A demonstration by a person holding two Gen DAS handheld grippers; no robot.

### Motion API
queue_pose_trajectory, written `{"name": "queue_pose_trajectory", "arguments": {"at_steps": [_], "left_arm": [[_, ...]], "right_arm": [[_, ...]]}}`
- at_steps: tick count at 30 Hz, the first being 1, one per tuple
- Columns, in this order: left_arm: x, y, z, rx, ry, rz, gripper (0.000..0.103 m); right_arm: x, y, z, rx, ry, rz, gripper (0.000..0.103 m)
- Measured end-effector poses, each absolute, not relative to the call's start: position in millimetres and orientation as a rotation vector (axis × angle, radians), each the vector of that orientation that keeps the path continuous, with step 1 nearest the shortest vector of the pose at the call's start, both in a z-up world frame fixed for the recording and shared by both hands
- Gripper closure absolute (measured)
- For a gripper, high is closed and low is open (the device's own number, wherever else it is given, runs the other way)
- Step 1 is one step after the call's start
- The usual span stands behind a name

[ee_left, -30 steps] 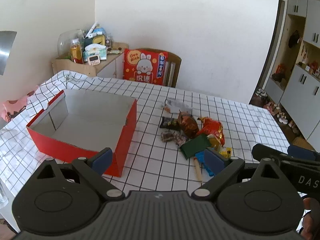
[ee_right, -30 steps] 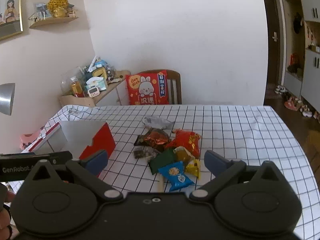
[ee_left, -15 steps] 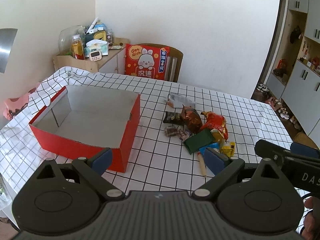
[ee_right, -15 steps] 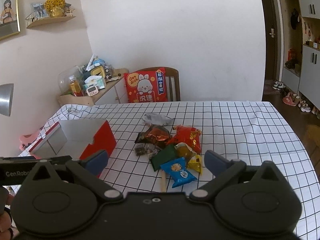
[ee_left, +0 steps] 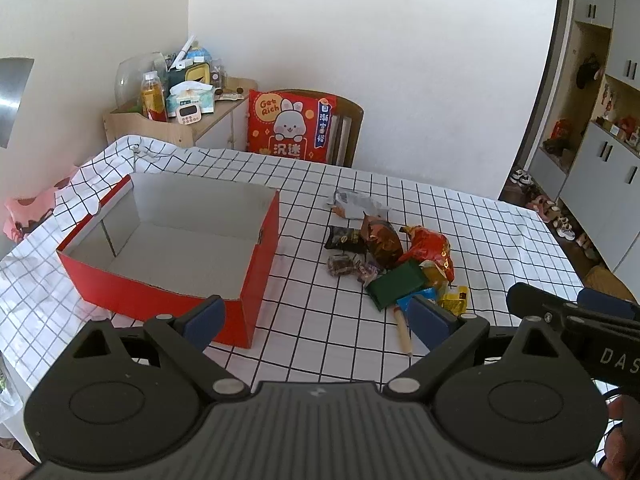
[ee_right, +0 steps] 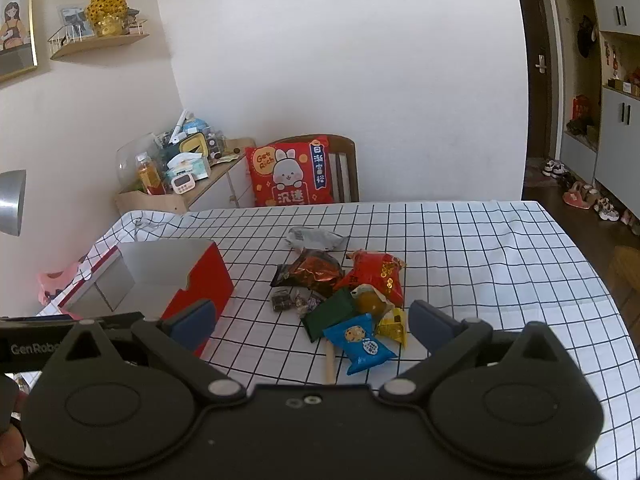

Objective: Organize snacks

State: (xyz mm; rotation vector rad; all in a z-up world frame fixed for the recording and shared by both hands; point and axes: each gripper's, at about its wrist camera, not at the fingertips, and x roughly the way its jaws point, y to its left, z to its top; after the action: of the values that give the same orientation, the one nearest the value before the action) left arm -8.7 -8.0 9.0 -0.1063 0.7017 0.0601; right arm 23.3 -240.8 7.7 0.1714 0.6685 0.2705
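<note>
A pile of snack packets [ee_left: 394, 252] lies mid-table on the checked cloth; it also shows in the right wrist view [ee_right: 344, 288]. It holds a red bag [ee_right: 378, 276], a brown foil bag [ee_right: 318, 270], a dark green packet [ee_right: 332, 314], a blue packet [ee_right: 362, 344], a yellow one [ee_right: 394, 326], a grey wrapper [ee_right: 316, 237] and a wooden stick [ee_left: 402, 332]. An empty red box [ee_left: 168, 248] stands left of the pile. My left gripper [ee_left: 318, 318] is open and empty, above the near table between box and pile. My right gripper [ee_right: 314, 326] is open and empty, just short of the blue packet.
A wooden chair with a red rabbit cushion [ee_left: 290, 126] stands at the table's far edge. A cluttered side cabinet [ee_left: 176, 116] is at the back left. The table's right edge [ee_right: 592, 264] drops to the floor beside cupboards and shoes.
Both grippers have pulled back and risen slightly, so the box and the snack pile sit a little farther away. Nothing on the table has moved.
</note>
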Motion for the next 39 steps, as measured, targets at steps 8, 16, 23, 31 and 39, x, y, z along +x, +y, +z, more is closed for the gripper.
{"name": "queue_pose_trajectory", "arguments": {"at_steps": [8, 16, 23, 31, 39], "left_arm": [[-9.6, -5.4, 10.7, -0.109, 0.695, 0.054, 0.005], [-8.2, -4.7, 12.8, -0.110, 0.689, 0.043, 0.005], [-7.1, -4.5, 11.5, -0.110, 0.685, 0.037, 0.005], [6.5, -6.4, 5.4, -0.106, 0.710, 0.021, 0.005], [35.7, -12.9, -14.4, -0.081, 0.759, -0.008, 0.005]], "right_arm": [[21.9, -239.6, 8.6, 0.172, 0.664, 0.269, 0.000], [22.3, -239.6, 9.1, 0.173, 0.664, 0.258, 0.000], [21.4, -237.5, 10.3, 0.164, 0.656, 0.257, 0.000], [29.0, -238.0, 7.7, 0.159, 0.666, 0.272, 0.000], [50.7, -245.0, -11.8, 0.154, 0.712, 0.258, 0.004]]}}
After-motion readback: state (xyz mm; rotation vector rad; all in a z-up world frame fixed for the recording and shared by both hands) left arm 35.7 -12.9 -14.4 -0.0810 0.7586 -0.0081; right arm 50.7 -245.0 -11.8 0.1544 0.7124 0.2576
